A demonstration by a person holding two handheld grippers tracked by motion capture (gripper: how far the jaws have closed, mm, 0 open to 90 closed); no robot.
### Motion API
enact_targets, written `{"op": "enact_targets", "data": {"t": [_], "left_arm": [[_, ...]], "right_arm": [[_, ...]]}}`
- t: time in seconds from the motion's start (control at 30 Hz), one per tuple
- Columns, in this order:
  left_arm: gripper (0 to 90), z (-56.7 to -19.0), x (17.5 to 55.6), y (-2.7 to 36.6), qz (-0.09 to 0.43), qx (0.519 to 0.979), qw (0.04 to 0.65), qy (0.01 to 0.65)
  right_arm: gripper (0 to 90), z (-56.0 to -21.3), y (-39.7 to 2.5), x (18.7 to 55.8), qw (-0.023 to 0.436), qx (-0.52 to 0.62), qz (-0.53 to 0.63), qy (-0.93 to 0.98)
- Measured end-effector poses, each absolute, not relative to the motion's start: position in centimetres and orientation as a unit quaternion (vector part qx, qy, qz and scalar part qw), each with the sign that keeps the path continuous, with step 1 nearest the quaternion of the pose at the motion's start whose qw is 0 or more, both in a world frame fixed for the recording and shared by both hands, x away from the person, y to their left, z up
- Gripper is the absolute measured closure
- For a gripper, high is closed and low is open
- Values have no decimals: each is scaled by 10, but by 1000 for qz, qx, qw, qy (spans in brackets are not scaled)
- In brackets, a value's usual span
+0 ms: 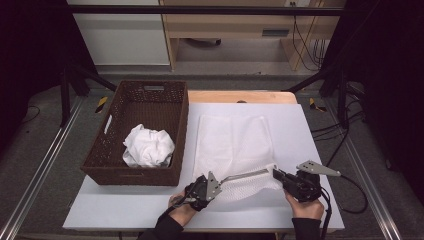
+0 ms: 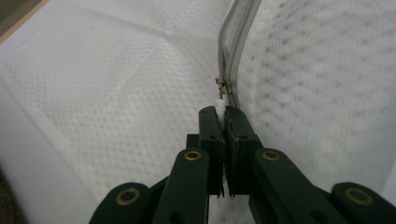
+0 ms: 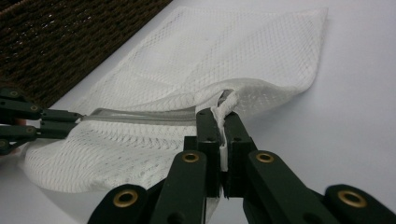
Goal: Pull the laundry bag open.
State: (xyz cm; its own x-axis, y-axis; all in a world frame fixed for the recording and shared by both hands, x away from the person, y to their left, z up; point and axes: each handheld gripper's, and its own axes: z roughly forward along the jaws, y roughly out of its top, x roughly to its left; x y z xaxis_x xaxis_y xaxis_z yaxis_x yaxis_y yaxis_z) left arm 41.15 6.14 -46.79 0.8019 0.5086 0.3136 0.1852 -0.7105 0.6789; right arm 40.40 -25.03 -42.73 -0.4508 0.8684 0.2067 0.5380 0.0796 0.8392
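High view: the mesh laundry bag [image 1: 234, 150] lies near the worktop's front edge, stretched between both grippers. Left gripper view: left gripper [image 2: 222, 112] clamps the zipper pull [image 2: 222, 86] — draw it steadily along the track. Right gripper view: right gripper [image 3: 220, 116] pinches the bag's corner — keep it taut.

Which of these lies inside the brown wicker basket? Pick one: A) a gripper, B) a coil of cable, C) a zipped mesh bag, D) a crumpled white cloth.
D: in the high view a crumpled white cloth sits on the floor of the basket, while the mesh bag lies beside it on the table.
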Motion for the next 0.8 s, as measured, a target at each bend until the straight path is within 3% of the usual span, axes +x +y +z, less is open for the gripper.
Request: {"op": "enact_targets", "data": {"t": [0.8], "left_arm": [[857,-469,405,120,256,885,315,227]], "right_arm": [[881,-430,-251,406,181,499,454,716]]}}
